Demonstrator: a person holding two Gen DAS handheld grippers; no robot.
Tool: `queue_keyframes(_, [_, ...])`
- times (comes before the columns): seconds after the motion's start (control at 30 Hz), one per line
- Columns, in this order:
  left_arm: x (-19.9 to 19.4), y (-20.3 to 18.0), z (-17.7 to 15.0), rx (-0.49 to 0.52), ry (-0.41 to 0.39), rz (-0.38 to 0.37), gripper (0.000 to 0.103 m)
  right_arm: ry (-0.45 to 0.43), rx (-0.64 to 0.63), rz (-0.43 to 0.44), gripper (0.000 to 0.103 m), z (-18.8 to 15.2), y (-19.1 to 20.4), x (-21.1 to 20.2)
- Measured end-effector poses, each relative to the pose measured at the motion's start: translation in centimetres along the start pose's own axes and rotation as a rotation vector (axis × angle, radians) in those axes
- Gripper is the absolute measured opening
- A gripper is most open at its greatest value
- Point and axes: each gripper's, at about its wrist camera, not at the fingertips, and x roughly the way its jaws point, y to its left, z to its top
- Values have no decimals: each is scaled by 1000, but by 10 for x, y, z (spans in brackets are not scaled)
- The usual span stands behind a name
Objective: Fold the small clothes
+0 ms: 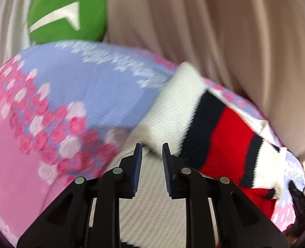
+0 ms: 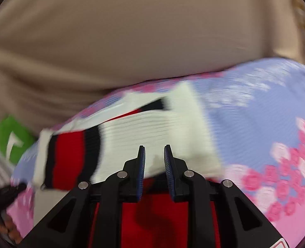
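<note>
Left wrist view: striped sock (image 1: 193,122) lies folded on the floral cloth (image 1: 55,95).
Both tongs, left (image 1: 152,146) and right (image 2: 154,147), stand slightly parted over its white part, seemingly gripping nothing; blur hampers certainty.

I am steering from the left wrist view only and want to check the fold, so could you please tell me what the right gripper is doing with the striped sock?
Observer: The right gripper has the white part of the striped sock between its fingers, which stand slightly apart; whether they pinch it I cannot tell.
Operator: Thank you. What lies beneath that gripper?
Observer: A red fabric fills the space under it, at the bottom of the right wrist view.
Operator: Is the green item visible there too?
Observer: Yes, the green cushion sits at the far left edge, beside the flowered blanket.
</note>
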Motion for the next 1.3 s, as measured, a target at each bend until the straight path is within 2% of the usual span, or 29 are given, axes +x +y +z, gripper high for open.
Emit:
queue_keyframes(0.03, [7, -14, 8, 21, 4, -33, 19, 10, -66, 30, 19, -3, 17, 3])
queue_keyframes(0.1, [24, -32, 13, 70, 15, -56, 20, 53, -190, 103, 19, -9, 63, 38])
queue_keyframes(0.17, [53, -48, 14, 127, 50, -36, 21, 115, -249, 121, 14, -21, 87, 70])
queue_keyframes(0.2, [71, -52, 14, 151, 74, 1, 23, 134, -263, 113, 12, -24, 90, 81])
queue_keyframes(0.27, [85, -43, 17, 148, 74, 32, 23, 143, -260, 54, 7, -29, 80, 90])
queue_keyframes(0.33, [83, -19, 24, 108, 60, 22, 22, 122, -176, 10, 6, -24, 39, 84])
queue_keyframes(0.4, [72, 4, 29, 91, 49, 18, 16, 101, -80, -108, 6, -19, -9, 63])
queue_keyframes(0.47, [50, 25, 28, 86, 16, 77, 26, 82, -24, -197, 9, -22, -44, 31])
queue_keyframes(0.5, [37, 34, 26, 95, 6, 76, 28, 67, -9, -215, 12, -27, -55, 12])
queue_keyframes(0.53, [20, 45, 19, 105, 7, 65, 30, 59, -1, -228, 20, -36, -63, -14])
queue_keyframes(0.6, [-5, 60, 1, 118, 27, 57, 37, 79, -11, -218, 20, -58, -67, -51])
queue_keyframes(0.67, [-33, 74, -28, 126, 78, 36, 46, 133, -25, -187, 22, -92, -61, -89])
queue_keyframes(0.77, [-64, 87, -80, 143, 190, 32, 48, 262, -41, -152, 31, -152, -57, -147])
queue_keyframes(0.9, [-105, 113, -155, 62, 352, 42, 48, 385, -62, -141, 33, -226, -49, -219])
queue_keyframes(1.03, [-150, 125, -206, 63, 424, 82, 48, 469, -125, -127, 34, -280, -31, -277])
queue_keyframes(1.13, [-162, 127, -222, 64, 437, 83, 50, 462, -117, -128, 42, -289, -32, -291])
queue_keyframes(1.17, [-159, 125, -221, 62, 428, 88, 54, 448, -99, -126, 50, -287, -35, -287])
queue_keyframes(1.23, [-143, 119, -214, 34, 402, 65, 59, 412, -29, -107, 52, -279, -46, -271])
queue_keyframes(1.3, [-128, 113, -208, 8, 379, 49, 59, 385, 24, -93, 52, -270, -52, -250])
